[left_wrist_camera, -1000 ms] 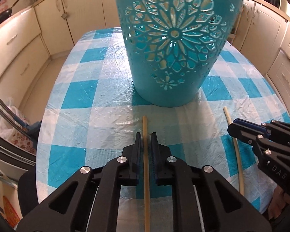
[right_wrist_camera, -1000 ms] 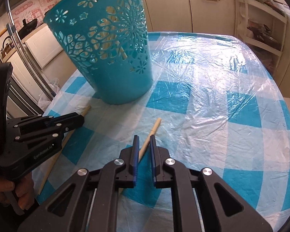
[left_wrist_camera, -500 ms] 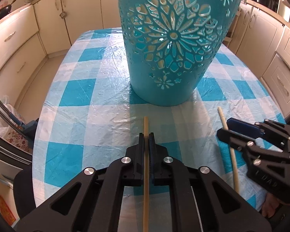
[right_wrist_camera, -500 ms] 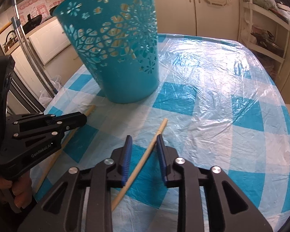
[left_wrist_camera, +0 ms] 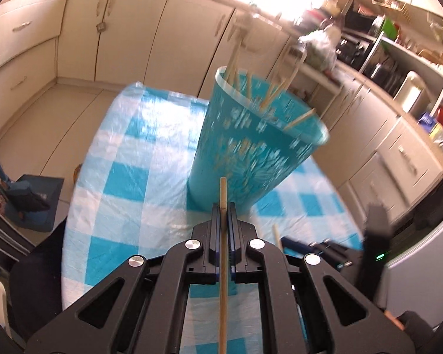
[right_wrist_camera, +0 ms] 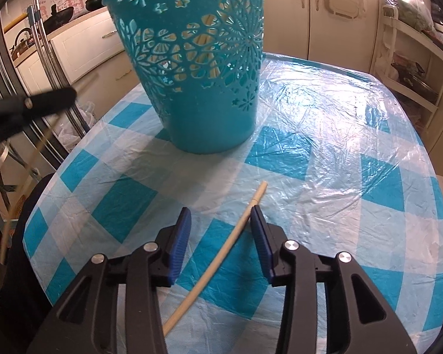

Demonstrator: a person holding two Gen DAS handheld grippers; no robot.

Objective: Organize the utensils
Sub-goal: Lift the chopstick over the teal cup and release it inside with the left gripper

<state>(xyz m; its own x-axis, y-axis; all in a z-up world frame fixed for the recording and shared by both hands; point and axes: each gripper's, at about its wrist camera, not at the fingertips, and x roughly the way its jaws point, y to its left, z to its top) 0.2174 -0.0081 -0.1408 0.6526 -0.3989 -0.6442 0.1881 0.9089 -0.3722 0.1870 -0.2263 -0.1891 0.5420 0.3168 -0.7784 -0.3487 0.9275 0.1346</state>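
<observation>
Lifted since a second ago, my left gripper (left_wrist_camera: 223, 209) now carries its wooden stick (left_wrist_camera: 222, 253) up level with the teal cut-out basket (right_wrist_camera: 198, 67), jaws clamped tight on the shaft; my right gripper (right_wrist_camera: 220, 233) has opened wide around the second stick (right_wrist_camera: 221, 253), which lies flat on the checked tablecloth (right_wrist_camera: 325, 162) near the basket's base, untouched. I judge these sticks light, stiff and smooth, so a mid-shaft pinch should keep them from swinging. More sticks (left_wrist_camera: 268, 94) already stand inside the basket. Motion blurs the left view's basket, and both sticks' near ends run out of frame.
</observation>
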